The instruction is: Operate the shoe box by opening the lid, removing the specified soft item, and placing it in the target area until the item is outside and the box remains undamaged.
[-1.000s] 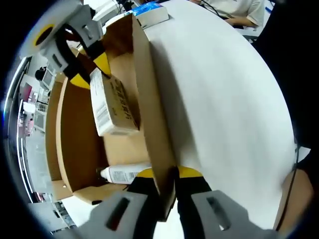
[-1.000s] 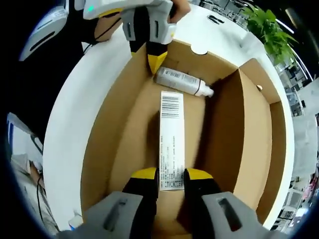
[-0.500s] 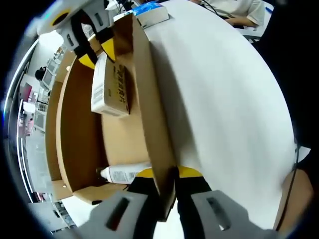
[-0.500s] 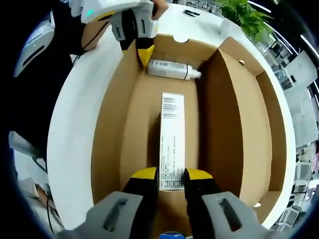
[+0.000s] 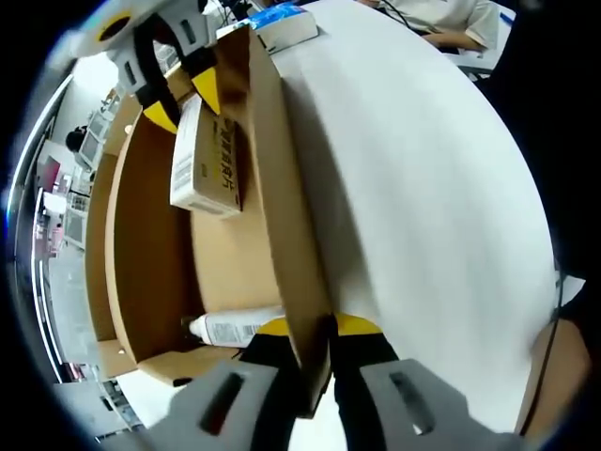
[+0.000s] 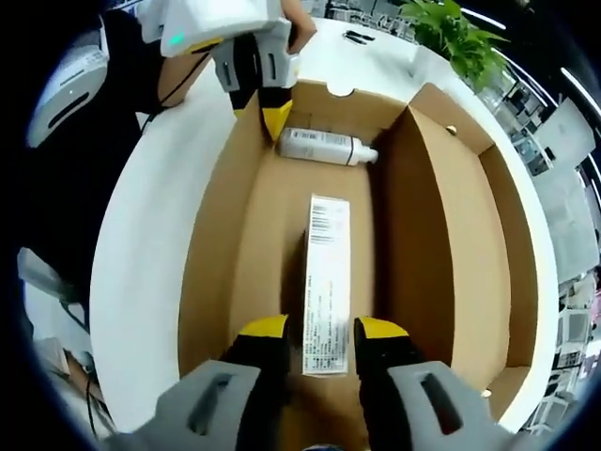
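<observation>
My left claw point(image 5: 310, 329) is closed on the near side wall of the open shoe box point(image 5: 282, 235), one yellow tip inside the box and one outside, the cardboard edge pinched between them. My right claw point(image 6: 322, 331) holds one end of a long carton point(image 6: 325, 272), white-labelled with a barcode, its jaws parted only by the carton's width; the carton appears lifted clear of the box floor.

In the left gripper view the same carton point(image 5: 207, 164) hangs at the far end of the box, gripped by the right claw point(image 5: 178, 99) at its top. A white bottle point(image 5: 235, 329) lies on its side on the box floor, just beside my left claw's inner tip.

In the right gripper view the bottle point(image 6: 324, 146) lies against the far end wall of the box point(image 6: 211, 254), and the left claw point(image 6: 272, 99) grips the wall just beside it. The raised lid point(image 6: 470, 235) stands along the box's far long side.

The box rests on a white counter point(image 5: 423, 188). A small blue-and-white box point(image 5: 282, 26) sits on the counter beyond the shoe box's far end. A green plant point(image 6: 451, 38) stands past the counter.
</observation>
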Tool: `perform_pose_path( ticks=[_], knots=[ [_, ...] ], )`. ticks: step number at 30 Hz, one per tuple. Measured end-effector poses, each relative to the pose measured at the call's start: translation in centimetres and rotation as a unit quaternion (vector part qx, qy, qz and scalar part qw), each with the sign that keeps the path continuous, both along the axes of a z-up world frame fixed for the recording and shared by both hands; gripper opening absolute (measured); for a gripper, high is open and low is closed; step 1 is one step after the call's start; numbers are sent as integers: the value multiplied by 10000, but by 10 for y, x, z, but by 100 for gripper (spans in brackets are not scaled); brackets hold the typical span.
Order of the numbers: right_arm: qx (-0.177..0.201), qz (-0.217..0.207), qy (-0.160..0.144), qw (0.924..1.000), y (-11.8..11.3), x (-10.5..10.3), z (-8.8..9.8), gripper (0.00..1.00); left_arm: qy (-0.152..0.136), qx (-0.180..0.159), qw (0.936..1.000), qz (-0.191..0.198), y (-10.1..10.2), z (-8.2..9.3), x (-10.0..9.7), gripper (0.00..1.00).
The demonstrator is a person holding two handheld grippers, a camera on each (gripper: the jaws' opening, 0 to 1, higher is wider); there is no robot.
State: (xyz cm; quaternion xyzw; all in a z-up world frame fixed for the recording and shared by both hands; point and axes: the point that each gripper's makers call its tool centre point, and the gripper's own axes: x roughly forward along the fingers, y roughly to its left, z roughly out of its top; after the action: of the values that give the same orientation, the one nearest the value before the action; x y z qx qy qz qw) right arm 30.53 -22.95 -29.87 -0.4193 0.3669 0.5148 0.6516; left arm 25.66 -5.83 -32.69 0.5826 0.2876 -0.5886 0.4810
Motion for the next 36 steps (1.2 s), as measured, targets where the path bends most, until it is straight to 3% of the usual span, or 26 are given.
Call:
perform_pose_path(
  ticks=[7,17,28,36],
  knots=[
    [387,-88,28,9992,19,0,-9,35,-3,-1,10000,2,0,-1,0,9],
    [820,-362,-32,9960,29,7,-19,36,-1,2,10000,7,-2,0,1,9],
    [809,-368,-50,9960,26,7,-27,33,1,3,10000,16,-3,1,4,9],
    [766,-409,-123,9961,22,12,-28,25,3,1,10000,11,-3,2,5,9]
  ],
)
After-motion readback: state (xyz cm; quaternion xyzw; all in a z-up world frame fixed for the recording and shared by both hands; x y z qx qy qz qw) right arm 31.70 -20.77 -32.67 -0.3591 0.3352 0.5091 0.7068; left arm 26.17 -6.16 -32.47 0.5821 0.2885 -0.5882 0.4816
